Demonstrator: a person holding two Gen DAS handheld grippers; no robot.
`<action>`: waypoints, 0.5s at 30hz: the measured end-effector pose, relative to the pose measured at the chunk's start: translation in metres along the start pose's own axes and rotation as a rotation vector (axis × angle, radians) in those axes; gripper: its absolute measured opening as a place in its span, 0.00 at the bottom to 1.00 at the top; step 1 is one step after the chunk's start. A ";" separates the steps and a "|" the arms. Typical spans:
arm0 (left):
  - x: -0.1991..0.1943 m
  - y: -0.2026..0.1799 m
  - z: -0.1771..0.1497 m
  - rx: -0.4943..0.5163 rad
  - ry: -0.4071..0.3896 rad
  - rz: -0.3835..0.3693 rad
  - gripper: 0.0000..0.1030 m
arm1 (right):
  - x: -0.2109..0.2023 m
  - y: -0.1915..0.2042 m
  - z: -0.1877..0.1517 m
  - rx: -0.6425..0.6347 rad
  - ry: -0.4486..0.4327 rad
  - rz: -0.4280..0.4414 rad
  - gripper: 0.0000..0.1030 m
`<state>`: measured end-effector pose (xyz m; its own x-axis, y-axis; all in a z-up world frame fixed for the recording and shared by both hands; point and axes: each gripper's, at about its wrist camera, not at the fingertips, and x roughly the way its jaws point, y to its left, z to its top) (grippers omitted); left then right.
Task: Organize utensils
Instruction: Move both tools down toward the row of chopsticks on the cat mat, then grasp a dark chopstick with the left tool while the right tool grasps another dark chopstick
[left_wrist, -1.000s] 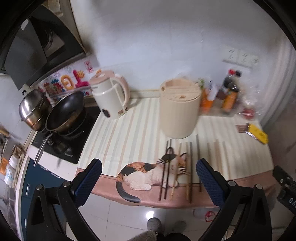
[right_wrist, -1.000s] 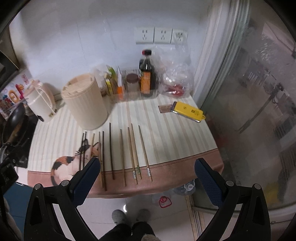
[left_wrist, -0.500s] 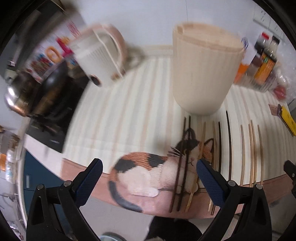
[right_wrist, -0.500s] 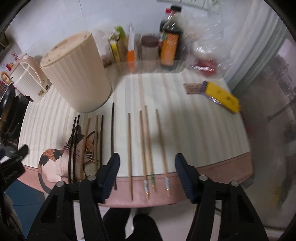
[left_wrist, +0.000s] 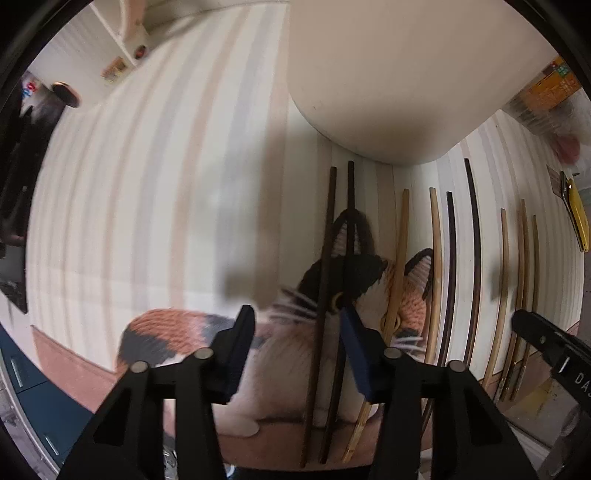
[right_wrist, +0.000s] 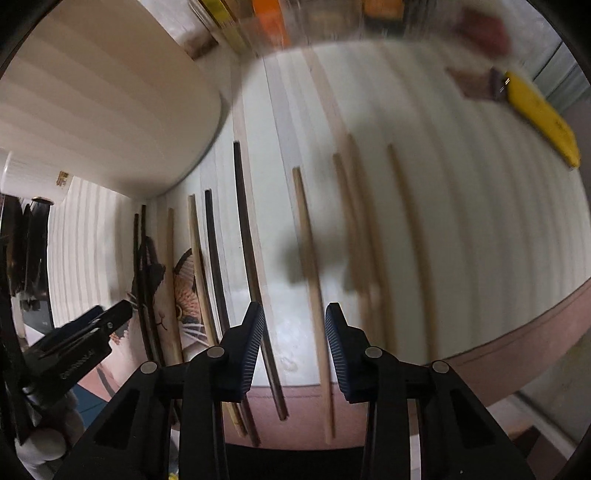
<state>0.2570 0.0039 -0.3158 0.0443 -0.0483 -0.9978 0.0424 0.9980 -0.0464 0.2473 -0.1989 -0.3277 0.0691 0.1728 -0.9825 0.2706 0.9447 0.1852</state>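
Left wrist view: the left gripper (left_wrist: 297, 332) points down at the striped table (left_wrist: 147, 184), close to its near edge, where a pink border (left_wrist: 74, 373) runs. Its fingers (left_wrist: 240, 339) are closing, and the pads are not yet pressing on anything. Between them lie the two dark chopsticks (left_wrist: 325, 295), side by side on the printed cat (left_wrist: 280, 354), their long axes running from the near edge away toward the cream ribbed container (left_wrist: 388, 92). The second dark stick passes right at the inner face of the right-hand finger; I cannot tell if it touches. Further right lie more chopsticks, pale and dark, roughly parallel, each with bare cloth on both sides. The container's base stands just beyond the far tips. To the left the table is open striped cloth. The right gripper's tip (left_wrist: 546, 343) shows at the right edge.

Right wrist view: the right gripper (right_wrist: 295, 332) hangs over the near edge, its fingers (right_wrist: 251, 332) closing on nothing so far. A pale chopstick (right_wrist: 310, 266) runs between them, lengthwise away from the edge, its near end overhanging the border. A dark chopstick (right_wrist: 247, 236) lies just at the left-hand finger. Three more pale sticks, blurred, lie to the right, then open cloth up to a yellow object (right_wrist: 543, 122) near the far corner.
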 end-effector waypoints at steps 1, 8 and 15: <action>0.002 -0.001 0.002 0.002 0.000 -0.007 0.37 | 0.005 0.002 0.002 0.004 0.010 0.006 0.36; 0.011 -0.006 0.013 0.037 -0.006 -0.020 0.03 | 0.026 0.023 0.010 -0.021 0.033 -0.007 0.36; 0.013 0.023 0.022 0.021 -0.028 0.028 0.03 | 0.047 0.052 0.016 -0.071 0.039 -0.049 0.36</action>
<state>0.2806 0.0251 -0.3293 0.0740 -0.0219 -0.9970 0.0616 0.9980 -0.0173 0.2799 -0.1457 -0.3636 0.0193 0.1350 -0.9907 0.2043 0.9694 0.1361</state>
